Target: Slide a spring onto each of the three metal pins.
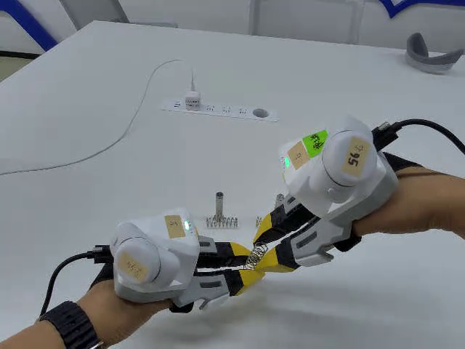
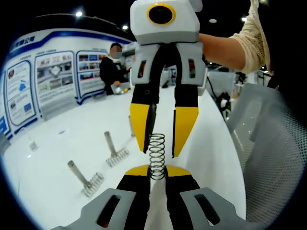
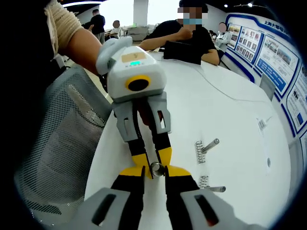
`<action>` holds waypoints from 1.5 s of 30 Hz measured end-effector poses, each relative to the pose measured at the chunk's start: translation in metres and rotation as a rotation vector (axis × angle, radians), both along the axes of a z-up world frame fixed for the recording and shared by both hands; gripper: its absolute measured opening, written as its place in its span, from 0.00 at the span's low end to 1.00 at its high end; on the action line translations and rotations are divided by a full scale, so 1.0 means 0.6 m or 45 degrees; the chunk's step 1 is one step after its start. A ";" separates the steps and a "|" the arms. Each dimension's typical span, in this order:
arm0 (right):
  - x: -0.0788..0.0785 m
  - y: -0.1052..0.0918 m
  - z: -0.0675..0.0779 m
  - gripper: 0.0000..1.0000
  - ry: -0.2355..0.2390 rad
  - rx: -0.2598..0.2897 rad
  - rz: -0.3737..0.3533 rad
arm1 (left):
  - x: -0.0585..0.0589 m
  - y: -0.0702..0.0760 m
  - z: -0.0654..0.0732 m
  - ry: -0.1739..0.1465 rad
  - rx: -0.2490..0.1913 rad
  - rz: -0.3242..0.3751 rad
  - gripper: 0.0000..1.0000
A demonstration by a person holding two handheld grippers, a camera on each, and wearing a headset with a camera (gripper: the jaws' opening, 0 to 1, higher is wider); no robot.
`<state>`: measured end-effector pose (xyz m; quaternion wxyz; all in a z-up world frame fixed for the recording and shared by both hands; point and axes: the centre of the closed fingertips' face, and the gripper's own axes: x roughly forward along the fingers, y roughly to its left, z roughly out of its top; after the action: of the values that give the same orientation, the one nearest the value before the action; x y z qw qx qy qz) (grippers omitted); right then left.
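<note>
A small steel spring (image 1: 256, 256) hangs in the air between the two grippers. My left gripper (image 1: 253, 263) is shut on the spring's near end (image 2: 157, 158). My right gripper (image 1: 259, 251) faces it from the upper right; its yellow fingers (image 2: 184, 127) stand a little apart, flanking the spring's free end (image 3: 156, 167). On the table beyond, one metal pin (image 1: 219, 204) has a spring (image 1: 222, 222) at its foot. A second pin (image 1: 279, 198) is partly hidden behind my right gripper. The left gripper view has two pins (image 2: 78, 173) (image 2: 110, 142), each with a spring at its base.
A white power strip (image 1: 232, 110) with a plugged charger (image 1: 192, 99) and a long cable lies further back. A grey curved object (image 1: 434, 54) sits at the far right corner. A mesh chair (image 3: 57, 143) stands by the table edge, and people sit beyond the table.
</note>
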<state>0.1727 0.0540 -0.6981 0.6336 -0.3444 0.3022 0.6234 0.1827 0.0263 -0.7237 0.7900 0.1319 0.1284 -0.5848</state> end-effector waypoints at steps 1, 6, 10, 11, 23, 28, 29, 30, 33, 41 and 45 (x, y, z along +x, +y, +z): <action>0.001 0.000 0.000 0.17 -0.001 0.001 -0.003 | 0.000 0.000 0.000 0.000 -0.001 0.000 0.11; 0.005 0.002 0.000 0.14 -0.002 0.003 -0.020 | 0.003 -0.002 0.003 -0.006 -0.006 0.000 0.11; 0.008 0.002 0.002 0.12 0.001 0.003 -0.031 | 0.005 -0.003 0.005 -0.011 -0.011 0.004 0.11; 0.009 0.002 0.002 0.12 -0.003 0.002 -0.031 | 0.006 -0.003 0.005 -0.014 -0.012 0.008 0.12; 0.020 -0.012 0.009 0.12 -0.017 0.000 -0.071 | 0.016 0.010 0.008 0.032 -0.048 0.077 0.26; 0.027 -0.024 0.013 0.12 -0.025 -0.003 -0.093 | 0.020 0.021 0.007 0.059 -0.060 0.115 0.34; 0.028 -0.026 0.014 0.12 -0.025 -0.004 -0.096 | 0.021 0.023 0.006 0.062 -0.062 0.122 0.35; 0.029 -0.030 0.015 0.12 -0.024 -0.006 -0.105 | 0.023 0.026 0.006 0.069 -0.064 0.132 0.37; 0.034 -0.039 0.019 0.12 -0.029 -0.009 -0.124 | 0.024 0.034 0.005 0.078 -0.067 0.154 0.41; 0.045 -0.072 0.024 0.12 -0.037 -0.023 -0.187 | 0.032 0.064 0.004 0.083 -0.064 0.213 0.48; 0.046 -0.086 0.024 0.12 -0.035 -0.035 -0.210 | 0.037 0.076 0.006 0.082 -0.071 0.249 0.51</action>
<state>0.2002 0.0025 -0.6839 0.6821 -0.3356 0.3291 0.5601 0.2050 0.0717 -0.7200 0.8421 0.0779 0.1496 -0.5123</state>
